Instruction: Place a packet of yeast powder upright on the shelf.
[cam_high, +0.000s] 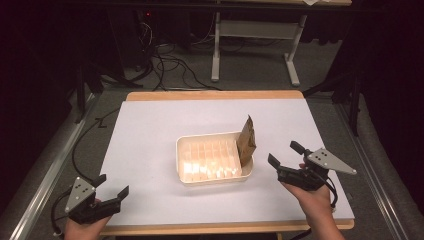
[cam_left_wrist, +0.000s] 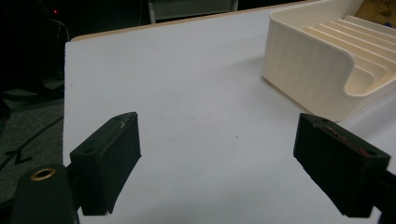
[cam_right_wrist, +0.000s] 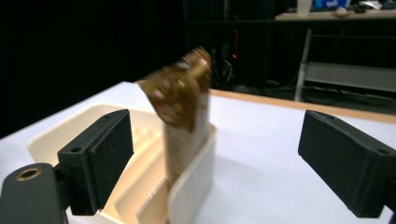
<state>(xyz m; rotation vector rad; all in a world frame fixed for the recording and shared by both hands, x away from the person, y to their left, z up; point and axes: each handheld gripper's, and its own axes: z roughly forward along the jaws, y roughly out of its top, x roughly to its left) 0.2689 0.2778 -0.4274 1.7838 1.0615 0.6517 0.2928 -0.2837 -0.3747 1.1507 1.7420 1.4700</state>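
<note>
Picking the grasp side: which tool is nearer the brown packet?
Right. The right tool sits just right of the brown packet; the left tool is at the table's near-left corner.

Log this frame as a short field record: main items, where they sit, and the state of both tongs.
tray: cream ridged tray at the middle of the white table
packet: brown packet standing tilted in the tray's right end
left tongs: open, holding nothing, near the table's front left corner
right tongs: open, holding nothing, right of the tray, apart from the packet

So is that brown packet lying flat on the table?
No, the brown packet stands on end inside the cream tray, leaning against its right wall.
</note>
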